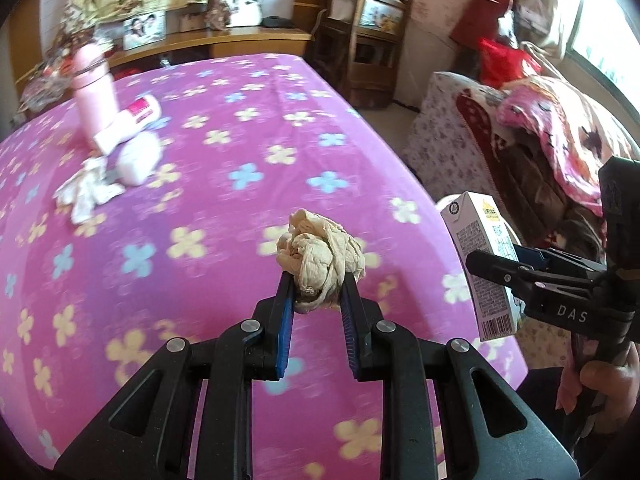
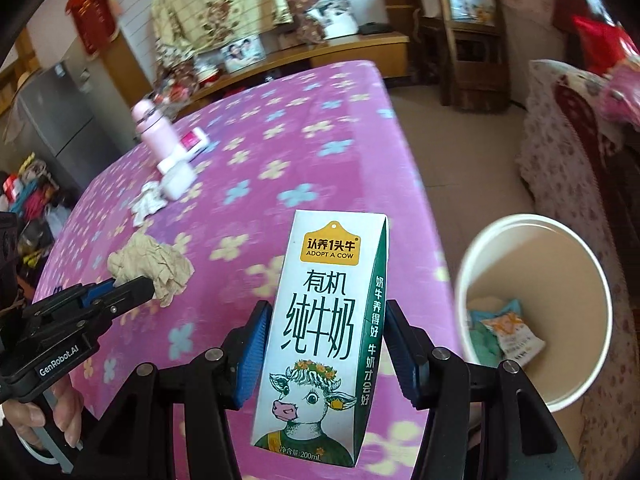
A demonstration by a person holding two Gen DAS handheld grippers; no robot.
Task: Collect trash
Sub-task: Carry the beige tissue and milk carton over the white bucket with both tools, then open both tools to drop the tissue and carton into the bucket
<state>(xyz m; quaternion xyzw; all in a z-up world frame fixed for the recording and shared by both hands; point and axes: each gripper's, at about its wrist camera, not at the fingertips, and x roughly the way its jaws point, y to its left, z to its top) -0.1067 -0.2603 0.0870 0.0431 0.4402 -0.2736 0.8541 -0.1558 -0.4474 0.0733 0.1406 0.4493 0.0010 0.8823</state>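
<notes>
My left gripper [image 1: 316,286] is shut on a crumpled beige paper wad [image 1: 320,258] and holds it above the pink flowered tabletop [image 1: 224,200]. The wad also shows in the right wrist view [image 2: 150,268]. My right gripper [image 2: 326,340] is shut on a white and green milk carton [image 2: 320,332], held upright near the table's right edge. The carton also shows in the left wrist view [image 1: 482,264]. A white trash bucket [image 2: 592,344] stands on the floor right of the table, with wrappers [image 2: 508,330] inside. White crumpled tissue [image 1: 86,192] lies on the table at far left.
A pink flask [image 1: 94,92], a pink-and-white tube [image 1: 128,122] and a white packet [image 1: 138,158] sit by the tissue. A sofa with blankets [image 1: 552,148] is on the right. A wooden cabinet [image 1: 224,40] and shelf unit [image 1: 372,36] stand behind the table.
</notes>
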